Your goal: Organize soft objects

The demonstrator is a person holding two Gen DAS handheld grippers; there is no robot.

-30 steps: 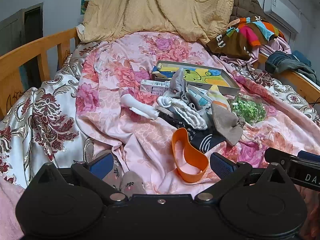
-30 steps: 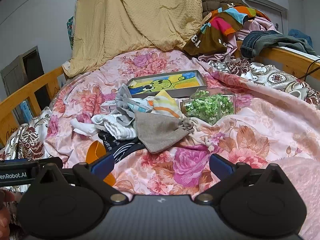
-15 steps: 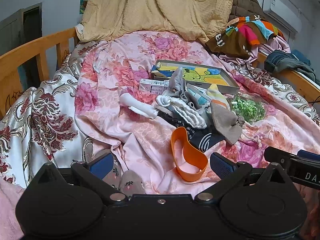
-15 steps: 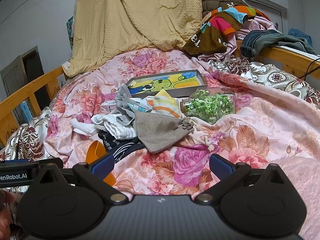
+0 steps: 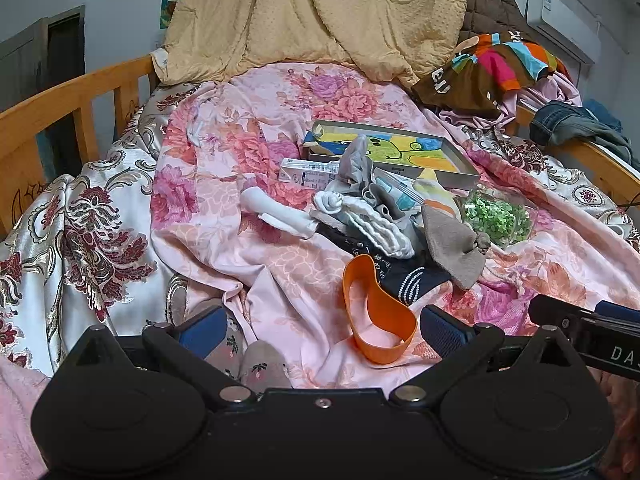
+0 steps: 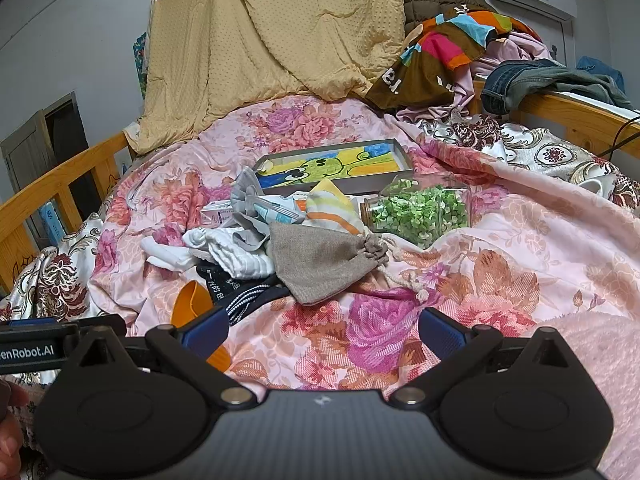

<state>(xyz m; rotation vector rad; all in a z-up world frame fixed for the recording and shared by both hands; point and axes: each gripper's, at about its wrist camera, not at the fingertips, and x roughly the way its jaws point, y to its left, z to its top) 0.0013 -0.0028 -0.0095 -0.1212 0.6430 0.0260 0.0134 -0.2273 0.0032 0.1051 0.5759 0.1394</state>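
Observation:
A heap of soft things lies mid-bed on the pink floral quilt (image 5: pixel 224 184): white socks (image 5: pixel 280 212), a white ribbed sock (image 5: pixel 372 224), grey cloth (image 5: pixel 356 168), a dark patterned sock (image 5: pixel 404 276), a grey drawstring pouch (image 5: pixel 452 244) (image 6: pixel 320 260) and a yellow striped cloth (image 6: pixel 328 204). An orange band (image 5: pixel 376 316) lies nearest. My left gripper (image 5: pixel 320 330) is open above the quilt, the band just ahead of its right finger. My right gripper (image 6: pixel 322 330) is open, empty, short of the pouch.
A picture box (image 5: pixel 400 152) (image 6: pixel 332 164), a small carton (image 5: pixel 308 172) and a jar of green bits (image 6: pixel 420 212) sit behind the heap. Wooden rails (image 5: pixel 60 108) (image 6: pixel 580 116) edge the bed. A beige blanket (image 6: pixel 272 32) and piled clothes (image 6: pixel 460 52) fill the back.
The left wrist view has shifted very slightly; the heap sits a touch higher in frame. The right gripper and all objects look unmoved.

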